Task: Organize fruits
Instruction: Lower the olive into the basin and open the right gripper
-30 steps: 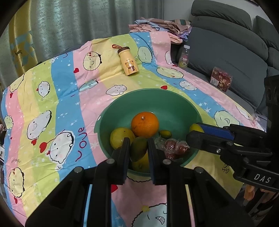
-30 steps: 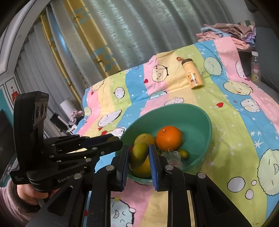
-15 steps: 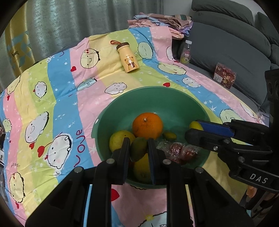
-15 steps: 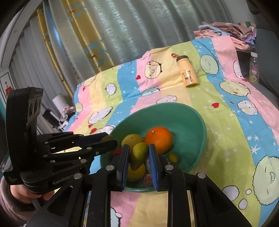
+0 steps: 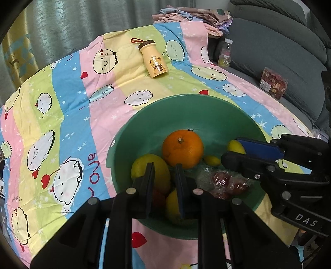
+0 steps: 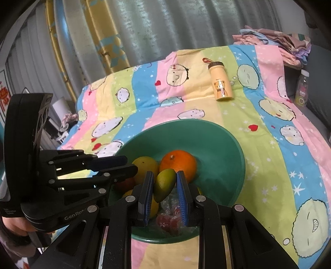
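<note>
A green bowl (image 5: 206, 115) (image 6: 217, 144) on the cartoon-print cloth holds an orange (image 5: 182, 152) (image 6: 179, 163), yellow citrus fruits (image 5: 150, 168) (image 6: 145, 166), small lemons (image 5: 212, 160) and wrapped red fruit (image 5: 229, 183) (image 6: 169, 219). My right gripper (image 6: 164, 180) (image 5: 233, 151) is shut on a green-yellow mango (image 6: 164, 183) and holds it over the bowl's near side. My left gripper (image 5: 164, 175) (image 6: 124, 164) hovers over the bowl's near rim, its jaws a little apart and empty.
A yellow bear-print bottle (image 5: 154, 60) (image 6: 220, 84) lies on the cloth behind the bowl. A clear drink bottle (image 5: 225, 53) and a snack packet (image 5: 273, 82) sit on the grey sofa at right. Folded clothes (image 5: 192, 19) are stacked at the back.
The left gripper let go of the greenish fruit it held; its jaws now stand empty over the bowl. The right gripper, still holding its mango, moved slightly closer over the bowl.
</note>
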Tool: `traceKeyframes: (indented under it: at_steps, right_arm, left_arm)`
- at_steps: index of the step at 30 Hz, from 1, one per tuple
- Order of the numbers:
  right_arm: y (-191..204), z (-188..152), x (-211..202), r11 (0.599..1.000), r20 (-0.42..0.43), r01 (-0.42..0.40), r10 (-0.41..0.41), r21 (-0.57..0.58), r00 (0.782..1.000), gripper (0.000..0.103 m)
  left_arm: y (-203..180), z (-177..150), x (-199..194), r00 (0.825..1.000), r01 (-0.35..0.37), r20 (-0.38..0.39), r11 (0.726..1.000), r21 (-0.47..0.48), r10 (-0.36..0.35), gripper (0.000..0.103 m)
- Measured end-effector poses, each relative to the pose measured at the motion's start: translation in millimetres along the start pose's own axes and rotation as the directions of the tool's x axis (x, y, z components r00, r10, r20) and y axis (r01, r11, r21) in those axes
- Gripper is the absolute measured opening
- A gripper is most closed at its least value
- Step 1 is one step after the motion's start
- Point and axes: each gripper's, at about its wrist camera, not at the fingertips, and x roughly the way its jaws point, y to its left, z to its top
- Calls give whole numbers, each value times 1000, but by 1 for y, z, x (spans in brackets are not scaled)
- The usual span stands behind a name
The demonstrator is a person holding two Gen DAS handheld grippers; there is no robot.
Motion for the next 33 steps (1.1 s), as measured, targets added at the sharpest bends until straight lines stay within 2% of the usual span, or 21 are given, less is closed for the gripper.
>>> traceKeyframes:
  at_steps: [14,33]
  right_arm:
    - [-1,1,11,1000,-33,12,-12,-4,999,24]
    - [-3,2,12,1000,-29,19,-18,4,999,24]
  left_arm:
    - [0,0,10,1000,1,-20,1000,8,-1,20]
    - [5,1,10,1000,-5,-22,1000,7,5,20]
